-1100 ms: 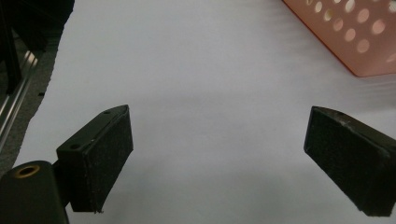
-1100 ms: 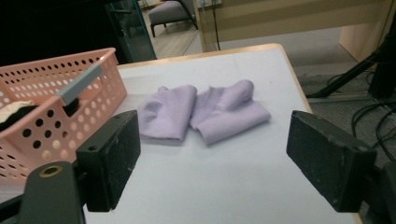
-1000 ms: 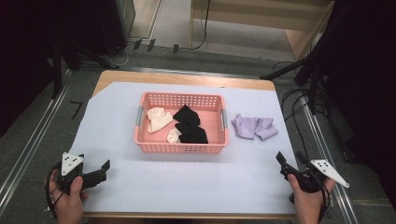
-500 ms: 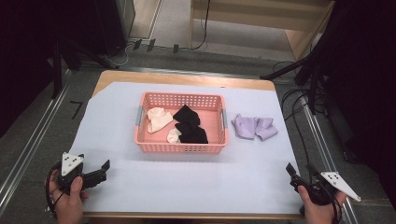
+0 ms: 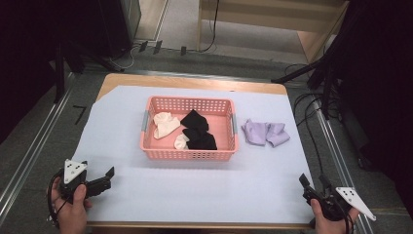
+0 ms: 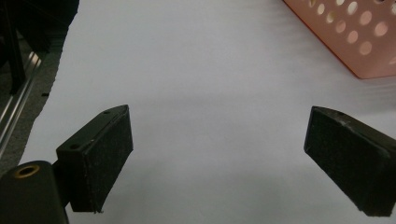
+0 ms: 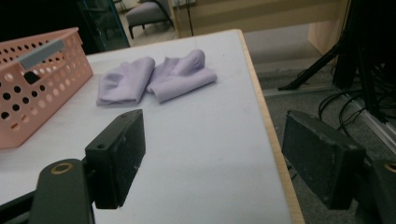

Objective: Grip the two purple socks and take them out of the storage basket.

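Right gripper (image 5: 312, 187) has drawn back to the near right corner, jaws released but narrowing slightly, away from lilac socks (image 5: 265, 132); left gripper (image 5: 100, 180) released.

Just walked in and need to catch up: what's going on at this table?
A person sits at a table covered with a pale sheet, a two-jaw gripper in each hand. A pink perforated plastic basket holds cream and black socks. A pair of lilac socks lies on the sheet just right of the basket. The left gripper and the right gripper are both open and empty near the table's front edge; the right one's jaws have just been closing slightly, with nothing between them.
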`<state>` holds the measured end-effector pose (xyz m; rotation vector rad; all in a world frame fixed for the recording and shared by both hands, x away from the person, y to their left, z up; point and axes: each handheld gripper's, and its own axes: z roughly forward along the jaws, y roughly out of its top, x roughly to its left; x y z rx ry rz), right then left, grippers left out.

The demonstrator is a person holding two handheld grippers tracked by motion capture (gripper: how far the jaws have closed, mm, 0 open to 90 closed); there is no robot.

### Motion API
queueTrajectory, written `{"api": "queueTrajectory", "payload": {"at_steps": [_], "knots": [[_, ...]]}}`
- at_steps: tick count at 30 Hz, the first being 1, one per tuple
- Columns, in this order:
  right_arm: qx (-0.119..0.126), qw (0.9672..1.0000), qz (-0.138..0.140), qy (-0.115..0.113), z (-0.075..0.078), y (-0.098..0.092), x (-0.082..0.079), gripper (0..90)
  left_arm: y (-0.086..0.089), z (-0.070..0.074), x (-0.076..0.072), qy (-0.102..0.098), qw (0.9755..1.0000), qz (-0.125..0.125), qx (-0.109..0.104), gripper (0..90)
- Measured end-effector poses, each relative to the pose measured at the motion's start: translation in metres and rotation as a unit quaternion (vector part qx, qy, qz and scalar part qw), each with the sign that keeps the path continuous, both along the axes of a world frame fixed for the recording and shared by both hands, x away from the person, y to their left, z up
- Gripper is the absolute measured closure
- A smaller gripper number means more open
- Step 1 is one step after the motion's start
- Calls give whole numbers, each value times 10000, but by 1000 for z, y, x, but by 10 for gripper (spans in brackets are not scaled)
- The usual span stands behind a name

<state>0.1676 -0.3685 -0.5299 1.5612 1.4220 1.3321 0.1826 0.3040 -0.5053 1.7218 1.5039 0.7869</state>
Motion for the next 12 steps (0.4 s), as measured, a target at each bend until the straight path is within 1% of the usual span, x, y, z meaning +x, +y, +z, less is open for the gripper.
{"api": "queueTrajectory", "payload": {"at_steps": [1, 2, 3, 4, 7, 8, 9, 11, 12], "knots": [[43, 10000, -17, -46, 0, 0, -2, 219, 0, 0, 0, 0, 10000, 0, 5, 88], [-8, 9999, 16, -132, -1, -1, -2, 218, 0, 0, 0, -3, 10000, -11, 8, 88], [35, 9999, 13, -163, -1, -1, -3, 218, 0, 0, 0, 1, 10000, 1, 9, 88], [99, 9998, -6, -142, -1, -2, -4, 218, 0, 0, 0, -10, 10000, -10, 4, 88], [180, 9997, -9, -172, -2, -3, -4, 221, 0, 0, 0, -7, 10000, -11, -2, 88], [144, 9997, 3, -189, -2, -4, -3, 222, 0, 0, 0, -5, 10000, -10, -10, 88], [189, 9998, -19, -115, -2, -2, -4, 223, 0, 0, 0, -6, 10000, -3, -24, 88], [133, 9999, 4, -76, -2, -1, -3, 223, 0, 0, 0, 2, 10000, -6, -23, 88], [25, 10000, 32, -78, -1, 0, -2, 223, 1, 0, 0, 8, 10000, -6, -23, 88]]}}
